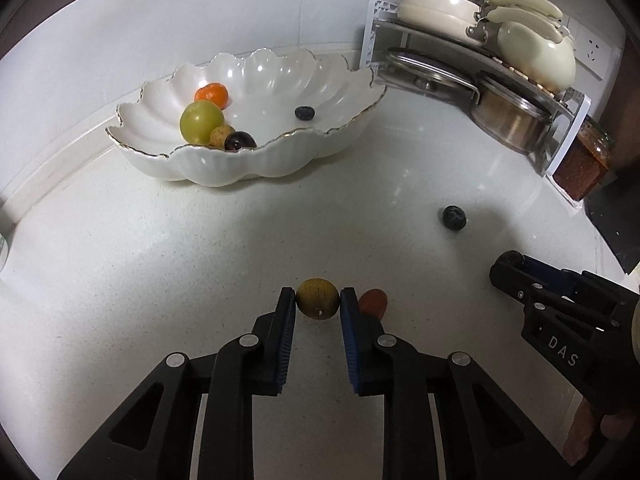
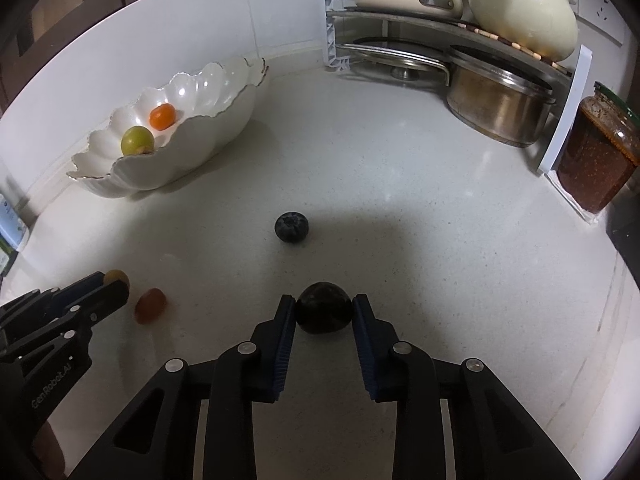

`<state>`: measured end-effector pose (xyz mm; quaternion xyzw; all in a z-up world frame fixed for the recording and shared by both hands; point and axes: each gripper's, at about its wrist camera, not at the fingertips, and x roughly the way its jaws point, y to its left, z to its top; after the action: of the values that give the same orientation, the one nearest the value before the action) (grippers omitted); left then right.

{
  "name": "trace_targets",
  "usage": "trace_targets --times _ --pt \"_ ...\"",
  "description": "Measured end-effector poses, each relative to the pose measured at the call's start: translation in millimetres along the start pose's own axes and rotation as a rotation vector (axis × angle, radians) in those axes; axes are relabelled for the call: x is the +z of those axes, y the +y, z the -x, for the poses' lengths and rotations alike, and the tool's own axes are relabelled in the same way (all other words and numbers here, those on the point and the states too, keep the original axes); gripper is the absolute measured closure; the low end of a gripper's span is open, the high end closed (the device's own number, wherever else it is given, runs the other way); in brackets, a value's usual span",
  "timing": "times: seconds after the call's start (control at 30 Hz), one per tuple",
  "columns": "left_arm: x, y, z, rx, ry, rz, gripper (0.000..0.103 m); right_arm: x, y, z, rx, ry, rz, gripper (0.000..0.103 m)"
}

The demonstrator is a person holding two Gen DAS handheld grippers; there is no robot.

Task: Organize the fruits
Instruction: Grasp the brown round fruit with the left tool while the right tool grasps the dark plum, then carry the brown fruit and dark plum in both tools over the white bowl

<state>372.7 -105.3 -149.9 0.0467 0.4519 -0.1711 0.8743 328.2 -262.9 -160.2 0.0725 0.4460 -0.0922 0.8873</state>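
While jaws flank it, longan touching both.

Open counter toward bowl; blueberry midway.

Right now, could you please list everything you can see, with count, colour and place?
scalloped ceramic bowl: one, white, back left of counter
fruits in bowl: five; orange, green, tan, dark red, blueberry
loose blueberry: one, dark blue, mid-counter
small red fruit: one, on counter by left gripper
steel pot: one, under rack
sauce jar: one, brown, far right
left gripper: closed on round tan fruit
right gripper: closed on dark round fruit
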Motion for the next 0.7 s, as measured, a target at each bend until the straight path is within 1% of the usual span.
trace_targets --times 0.2,0.37,0.7 --pt "1 2 9 -0.009 -0.013 0.006 0.079 2 3 11 0.006 -0.025 0.005 0.073" --pt "2 6 20 -0.004 -0.04 0.008 0.079 4 9 22 0.012 -0.05 0.013 0.073" --pt "5 13 51 0.009 -0.118 0.014 0.079 8 23 50 0.033 -0.118 0.035 0.073"
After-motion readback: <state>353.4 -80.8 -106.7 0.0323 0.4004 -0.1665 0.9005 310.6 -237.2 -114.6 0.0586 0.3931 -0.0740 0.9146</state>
